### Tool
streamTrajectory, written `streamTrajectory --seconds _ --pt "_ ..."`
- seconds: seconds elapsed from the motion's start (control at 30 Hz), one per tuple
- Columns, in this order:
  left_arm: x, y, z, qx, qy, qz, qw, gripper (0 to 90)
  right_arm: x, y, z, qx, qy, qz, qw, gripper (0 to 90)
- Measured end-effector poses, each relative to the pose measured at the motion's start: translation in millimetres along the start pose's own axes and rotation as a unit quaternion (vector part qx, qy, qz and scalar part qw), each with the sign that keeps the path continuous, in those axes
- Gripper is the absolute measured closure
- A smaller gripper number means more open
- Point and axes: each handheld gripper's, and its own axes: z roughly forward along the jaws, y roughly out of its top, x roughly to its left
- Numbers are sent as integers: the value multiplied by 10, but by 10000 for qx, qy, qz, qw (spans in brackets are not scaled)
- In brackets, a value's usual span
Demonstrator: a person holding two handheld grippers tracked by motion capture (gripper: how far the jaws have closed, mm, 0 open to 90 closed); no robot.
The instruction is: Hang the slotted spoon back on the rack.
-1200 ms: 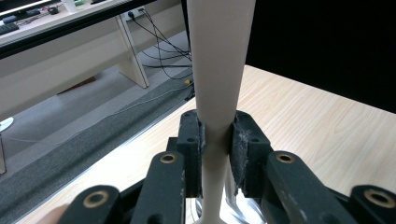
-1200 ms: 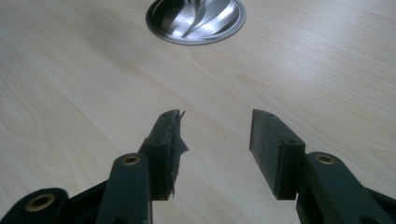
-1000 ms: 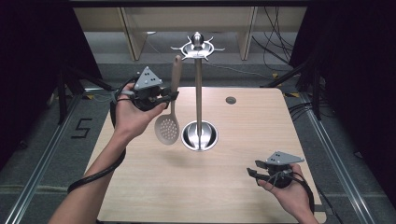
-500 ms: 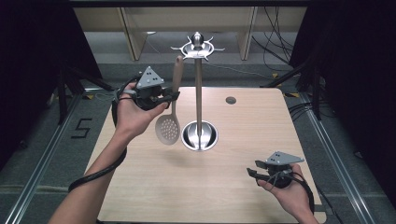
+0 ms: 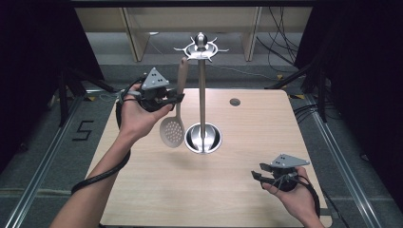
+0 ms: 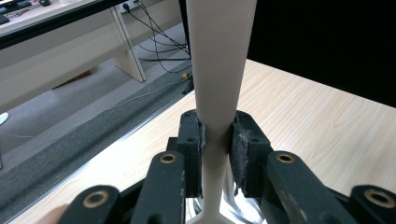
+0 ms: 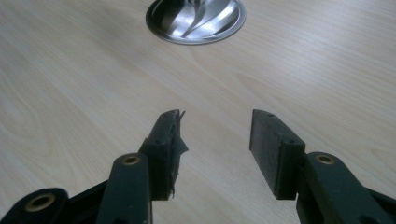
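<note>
A beige plastic slotted spoon (image 5: 173,124) with a long flat handle and a round, perforated bowl hangs upright above the pale wooden counter (image 5: 157,190), just left of the steel utensil stand (image 5: 203,95). The left tongs (image 5: 177,98) are pinching its handle midway, pads (image 6: 243,144) pressed on either side. Its bowl points down, near the stand's round base. The right tongs (image 5: 256,175) rest spread apart, well away.

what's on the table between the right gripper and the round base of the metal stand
Nothing: the right gripper view shows only bare wooden table from the open right gripper up to the stand base. The high view agrees.
</note>
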Motion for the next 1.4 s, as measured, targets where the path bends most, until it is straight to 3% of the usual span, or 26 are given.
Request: streamTrajectory --seconds 0.6,0.63,1.0,1.03,1.23,1.27,1.4 --pt "-8 32 53 35 1 -49 10000 746 0 0 1 0 4 -6 10000 536" --pt "1 36 49 103 5 16 9999 746 0 -1 2 2 5 -8 10000 536" --pt "-8 45 98 60 -27 -90 9999 745 -1 -2 5 17 12 -5 10000 536" --pt "-8 47 102 59 -29 -89 9999 745 17 -3 5 41 51 113 9999 536" --pt "-11 39 124 6 -45 -122 9999 744 19 -3 5 48 51 126 9999 536" --pt "-12 39 123 14 -34 -111 9999 743 -1 -1 5 17 11 -4 10000 536" --pt "-17 23 125 -37 -45 -106 9999 741 -2 -1 7 3 17 -27 10000 535"
